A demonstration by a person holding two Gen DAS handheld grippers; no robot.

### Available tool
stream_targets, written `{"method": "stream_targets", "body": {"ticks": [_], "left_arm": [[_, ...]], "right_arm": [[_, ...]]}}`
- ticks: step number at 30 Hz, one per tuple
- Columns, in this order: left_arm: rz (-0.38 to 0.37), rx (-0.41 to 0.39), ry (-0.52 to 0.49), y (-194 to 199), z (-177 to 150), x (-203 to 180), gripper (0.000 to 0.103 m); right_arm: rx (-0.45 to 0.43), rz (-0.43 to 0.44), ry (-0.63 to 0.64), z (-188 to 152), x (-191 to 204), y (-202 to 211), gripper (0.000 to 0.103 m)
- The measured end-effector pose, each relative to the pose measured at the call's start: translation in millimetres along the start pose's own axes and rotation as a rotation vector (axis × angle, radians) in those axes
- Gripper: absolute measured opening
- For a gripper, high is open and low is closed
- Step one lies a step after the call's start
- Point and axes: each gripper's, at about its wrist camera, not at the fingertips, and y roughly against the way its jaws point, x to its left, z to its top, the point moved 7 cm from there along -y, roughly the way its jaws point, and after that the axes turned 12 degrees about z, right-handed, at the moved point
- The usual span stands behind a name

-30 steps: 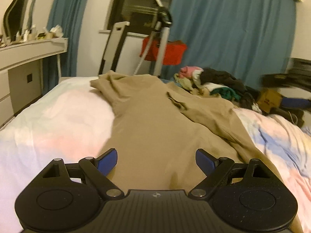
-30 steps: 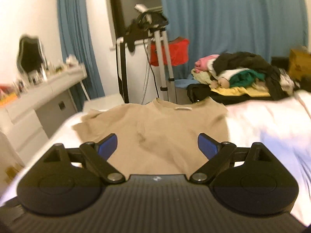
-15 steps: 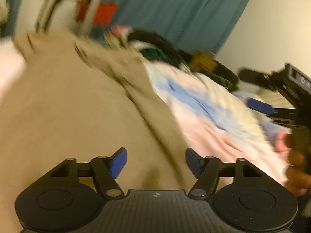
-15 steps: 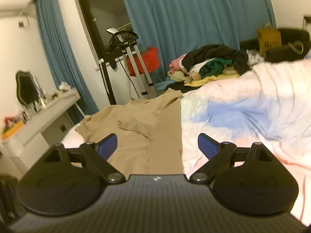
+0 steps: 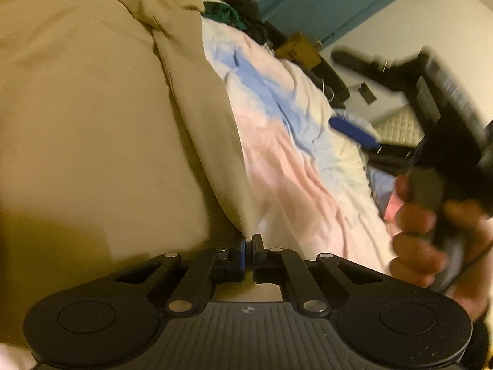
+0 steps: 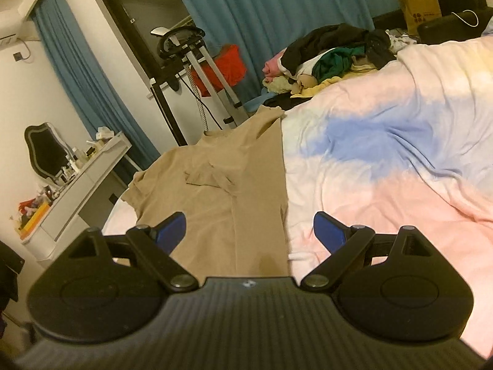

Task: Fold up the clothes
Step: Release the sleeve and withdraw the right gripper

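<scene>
1 view only: person's hand (image 5: 431, 231)

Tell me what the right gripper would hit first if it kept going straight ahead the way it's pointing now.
Most likely the tan shirt spread on the bed. The right gripper is open and aims at the shirt's right edge, with nothing between. Depth is unclear, so it might land on the bedding just beside that edge.

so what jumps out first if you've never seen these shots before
The tan shirt spread flat on the pastel pink-and-blue duvet dominates both views, with the left gripper shut on its near hem at the shirt's right edge. The right gripper hangs open above the shirt's edge, gripping nothing. Behind, a heap of unfolded clothes sits at the far end of the bed before blue curtains.
</scene>
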Motion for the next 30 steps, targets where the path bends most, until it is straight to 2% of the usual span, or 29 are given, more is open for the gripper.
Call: {"method": "stream_targets", "body": {"ticks": [3, 6, 8, 12, 15, 16, 18, 20, 23, 26, 30], "left_arm": [[-0.002, -0.001, 0.048, 24.5, 8.2, 8.0, 0.003], [0.032, -0.004, 0.061, 42.1, 10.7, 21.1, 0.003], [0.086, 0.001, 0.052, 41.6, 7.2, 31.4, 0.003], [0.27, 0.048, -0.036, 19.3, -4.2, 53.9, 0.003], [0.267, 0.055, -0.035, 9.7, 1.5, 55.7, 0.005], [0.256, 0.055, -0.024, 9.6, 5.8, 55.0, 0.012], [0.237, 0.045, -0.001, 12.4, 15.9, 57.6, 0.045], [0.246, -0.007, 0.015, 16.4, 38.1, 59.4, 0.06], [0.265, -0.088, 0.046, 8.1, 87.8, 63.9, 0.069], [0.278, -0.173, 0.098, -14.5, 147.8, 71.2, 0.075], [0.303, -0.289, 0.21, -60.8, 226.0, 89.1, 0.075]], "right_arm": [[0.01, -0.011, -0.001, -2.4, -1.6, -2.4, 0.091], [0.019, -0.022, -0.002, -4.7, -3.2, -4.9, 0.091], [0.026, -0.03, -0.003, -6.3, -4.3, -6.5, 0.091], [0.041, -0.046, 0.02, -10.8, -1.0, -9.0, 0.091], [0.046, -0.058, 0.047, -14.1, 4.1, -7.8, 0.091], [0.045, -0.063, 0.058, -14.9, 5.7, -6.8, 0.091], [0.038, -0.077, 0.078, -16.0, 8.2, -5.9, 0.091], [0.023, -0.09, 0.079, -14.9, 7.8, -9.0, 0.091], [-0.002, -0.111, 0.074, -12.5, 6.2, -14.9, 0.091], [-0.019, -0.115, 0.033, -10.1, -1.1, -26.0, 0.091], [-0.041, -0.13, 0.005, -8.3, -11.8, -39.2, 0.091]]}}
